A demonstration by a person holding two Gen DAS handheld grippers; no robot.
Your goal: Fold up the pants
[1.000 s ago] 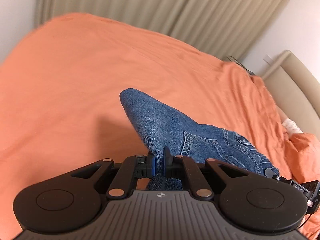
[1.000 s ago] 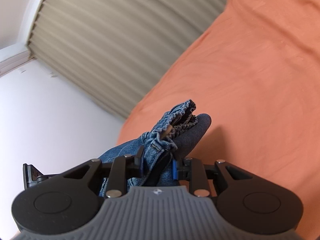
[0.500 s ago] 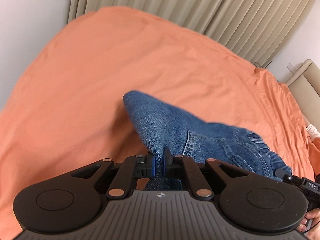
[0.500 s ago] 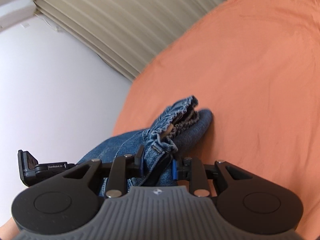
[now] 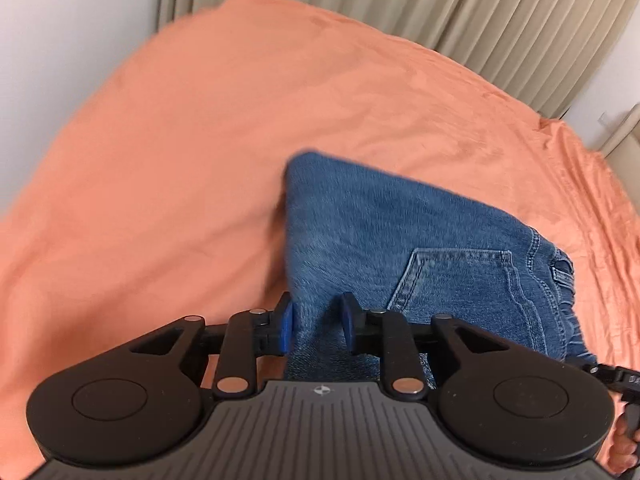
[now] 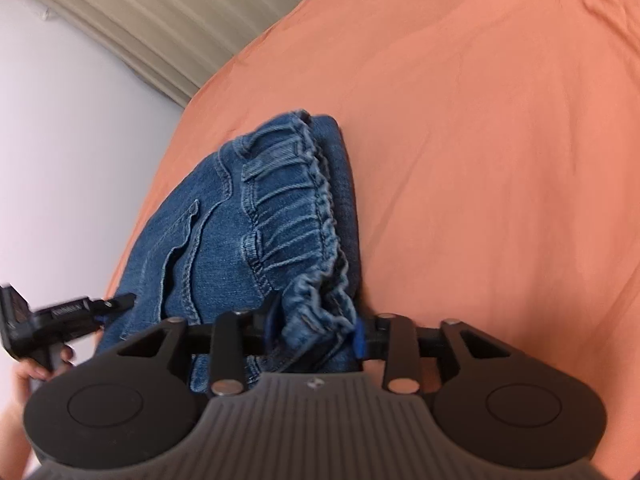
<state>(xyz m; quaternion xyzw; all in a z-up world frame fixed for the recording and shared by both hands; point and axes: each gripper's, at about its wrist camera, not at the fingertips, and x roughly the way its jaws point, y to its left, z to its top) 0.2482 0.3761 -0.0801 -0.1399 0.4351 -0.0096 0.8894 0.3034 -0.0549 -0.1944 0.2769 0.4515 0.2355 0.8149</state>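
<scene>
The left gripper (image 5: 316, 324) has its jaws opening, and a fold of the jeans (image 5: 400, 248) runs up between its blue pads (image 5: 285, 326); a gap shows on either side of the cloth, so the pads no longer press it. From there the denim spreads far and to the right, a folded corner pointing away and a back pocket (image 5: 460, 280) lying just right of the jaws.

The right gripper (image 6: 314, 330) is opening as well. The gathered elastic waistband (image 6: 296, 208) bunches between its jaws, which stand fairly wide, and whether the pads touch the cloth is hard to tell. The jeans stretch away from it to the far left in a thick folded stack.

The stack rests on an orange bedspread (image 5: 200, 120) that fills most of both views. Pleated beige curtains (image 5: 440, 8) hang at the far side of the bed, beside a pale wall (image 6: 60, 140). At the near left of the right view, fingers (image 6: 24, 368) grip the handle of the other gripper.
</scene>
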